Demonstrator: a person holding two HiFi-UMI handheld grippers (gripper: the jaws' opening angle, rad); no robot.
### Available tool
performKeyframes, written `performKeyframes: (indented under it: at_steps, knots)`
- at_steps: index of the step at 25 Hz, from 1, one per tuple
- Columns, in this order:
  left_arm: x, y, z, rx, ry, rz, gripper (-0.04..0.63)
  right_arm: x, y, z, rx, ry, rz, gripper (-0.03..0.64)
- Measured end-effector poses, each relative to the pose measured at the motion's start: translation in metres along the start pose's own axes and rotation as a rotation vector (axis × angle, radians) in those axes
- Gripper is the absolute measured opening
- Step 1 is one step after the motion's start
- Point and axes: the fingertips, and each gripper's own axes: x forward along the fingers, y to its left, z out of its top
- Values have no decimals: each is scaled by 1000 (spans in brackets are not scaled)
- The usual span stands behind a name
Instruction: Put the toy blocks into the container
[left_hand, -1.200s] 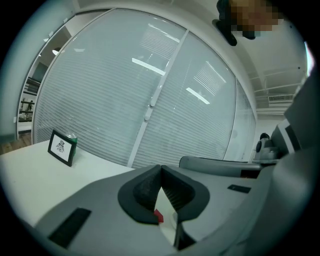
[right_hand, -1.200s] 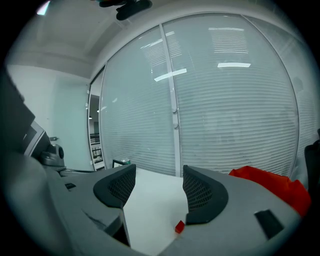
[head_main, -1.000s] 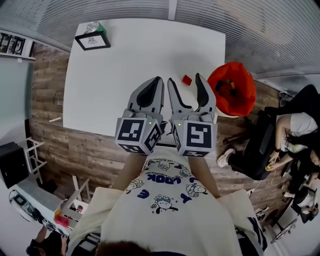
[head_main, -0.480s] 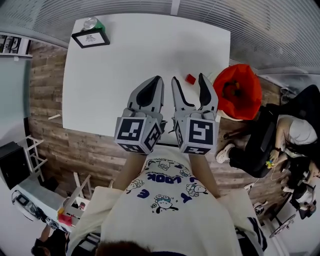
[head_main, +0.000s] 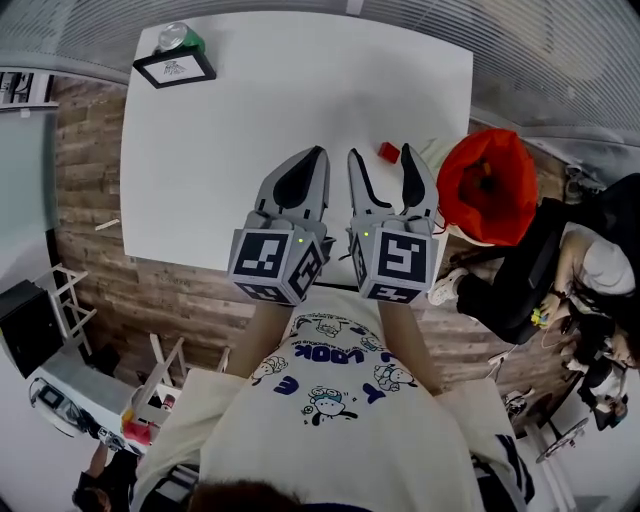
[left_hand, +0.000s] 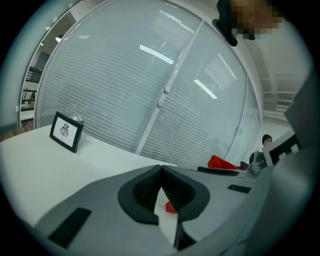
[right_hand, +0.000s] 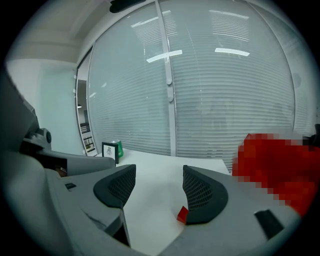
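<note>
The white table (head_main: 240, 120) is mostly bare. Its only load stands in the far left corner: a small picture frame (head_main: 173, 68) with a green can (head_main: 182, 38) just behind it, both close to the far edge. The wide stretch from there to the near edge lies open.

The left gripper (head_main: 316, 156) hovers over the near half of the table, its jaws pressed together at the tips with nothing between them. The right gripper (head_main: 384, 158) is just beside it, the two marker cubes nearly touching above the near edge. Its jaws stand well apart and hold nothing.

The one red block (head_main: 388, 152) lies on the table between the right gripper's tips, closer to the right-hand jaw. In the right gripper view it sits low, just beside that jaw's pad; whether it touches cannot be told. The block is near the table's right edge, with a narrow strip of white beyond it.

The red container (head_main: 487, 185) stands just past that right edge, mouth upward, near the block and beside the right gripper. Dark shapes show inside it, too small to tell. Further right, a seated person (head_main: 575, 265) crowds the space beyond the container. On the left side, plank floor (head_main: 90, 200) runs along the table edge
</note>
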Motion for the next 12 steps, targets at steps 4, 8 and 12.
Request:
performKeyframes:
  at_steps: [4,8,12]
  knots:
    - [5,3,-5,-6,22,-5,32,8,-5,-15,9,41,-22,290]
    - [10,6,-11,-14,45,-9,32,16,-12,-29,-3,71,-43,290]
    - [15,9,-18,-23,67,-10,32,23,-18,-45,2,115,-60,290]
